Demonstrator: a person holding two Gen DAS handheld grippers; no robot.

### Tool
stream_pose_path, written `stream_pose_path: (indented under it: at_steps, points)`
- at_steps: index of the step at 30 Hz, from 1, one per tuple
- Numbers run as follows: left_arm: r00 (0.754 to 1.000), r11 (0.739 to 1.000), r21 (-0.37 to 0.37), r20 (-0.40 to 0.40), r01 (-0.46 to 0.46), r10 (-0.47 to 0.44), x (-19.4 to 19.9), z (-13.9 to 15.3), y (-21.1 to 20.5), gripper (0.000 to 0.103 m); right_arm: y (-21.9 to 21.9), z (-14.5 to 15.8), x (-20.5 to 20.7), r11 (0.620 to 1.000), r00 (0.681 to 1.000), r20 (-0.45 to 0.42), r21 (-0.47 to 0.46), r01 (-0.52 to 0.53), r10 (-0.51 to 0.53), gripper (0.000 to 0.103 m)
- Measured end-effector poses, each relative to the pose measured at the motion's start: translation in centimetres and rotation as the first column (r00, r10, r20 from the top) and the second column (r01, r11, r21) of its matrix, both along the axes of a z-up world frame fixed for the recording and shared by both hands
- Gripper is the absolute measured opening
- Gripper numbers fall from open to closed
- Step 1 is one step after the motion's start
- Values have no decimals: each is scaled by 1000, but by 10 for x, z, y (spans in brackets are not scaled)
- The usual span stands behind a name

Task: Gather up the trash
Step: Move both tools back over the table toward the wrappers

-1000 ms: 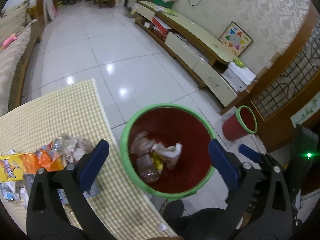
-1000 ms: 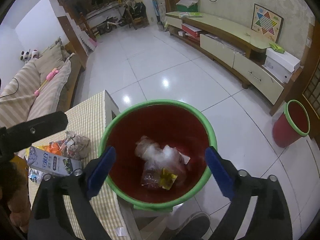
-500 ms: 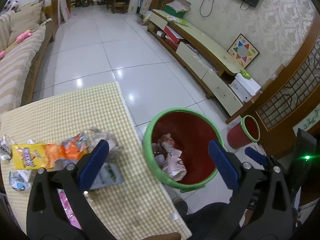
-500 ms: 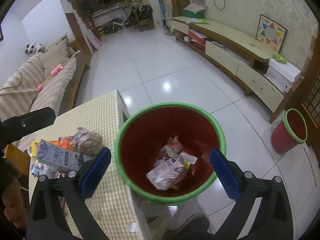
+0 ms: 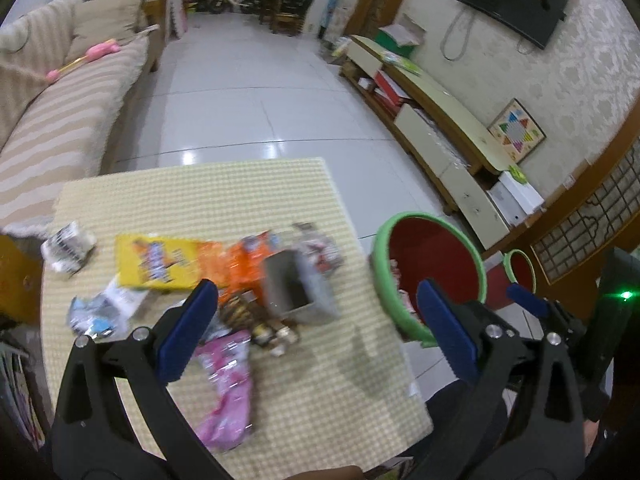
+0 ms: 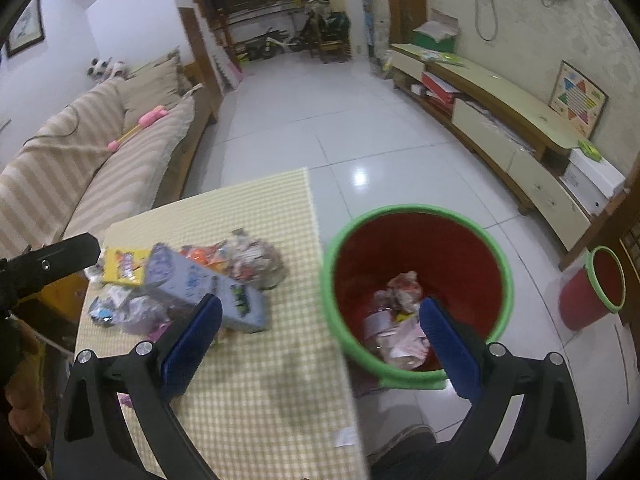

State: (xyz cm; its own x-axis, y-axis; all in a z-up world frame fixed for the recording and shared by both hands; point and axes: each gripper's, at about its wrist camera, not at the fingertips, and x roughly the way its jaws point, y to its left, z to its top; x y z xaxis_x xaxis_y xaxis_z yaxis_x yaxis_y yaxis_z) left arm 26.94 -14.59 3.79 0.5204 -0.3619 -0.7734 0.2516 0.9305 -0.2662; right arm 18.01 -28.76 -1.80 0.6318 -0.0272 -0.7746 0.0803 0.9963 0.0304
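Left gripper point(image 5: 316, 328): we hold its blue pads wide apart with nothing between them, above the near part of the checked table point(image 5: 224, 192).
Right gripper point(image 6: 320, 340): our jaws here are spread too and carry nothing; they straddle the table's right edge and the bin.
Trash pile point(image 5: 224, 276): ahead of the left gripper and a little to its left lie a yellow snack bag point(image 5: 160, 266), orange wrappers, a grey carton point(image 5: 296, 288) and a pink wrapper point(image 5: 228, 384) nearest us.
Bin point(image 6: 416, 292): the red, green-rimmed bin point(image 5: 430, 272) stands on the floor just beside the table, ahead and right of both grippers, already holding some wrappers.
Risk, as we judge it: the pieces overlap, so closing on one may drag its neighbours off the table edge.
Risk at the bin: thin wrappers could slip from the pads if we let go short of the rim.
Blur: both views are smeared, so we cannot tell fine detail.
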Motion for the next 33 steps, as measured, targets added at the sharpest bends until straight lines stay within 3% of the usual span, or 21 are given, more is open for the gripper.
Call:
stream_pose_path:
  at_steps: [15, 26, 33]
  points:
    - [985, 986, 18, -36, -166, 167, -62, -28, 128, 98, 93, -36, -11, 986, 985, -51, -19, -164, 163, 96]
    - [965, 971, 56, -115, -231, 237, -74, -72, 183, 98, 139, -71, -22, 968, 960, -125, 5, -251, 249, 96]
    - [961, 966, 85, -117, -243, 252, -70, -77, 196, 98, 158, -96, -22, 963, 945, -187, 64, -261, 269, 96]
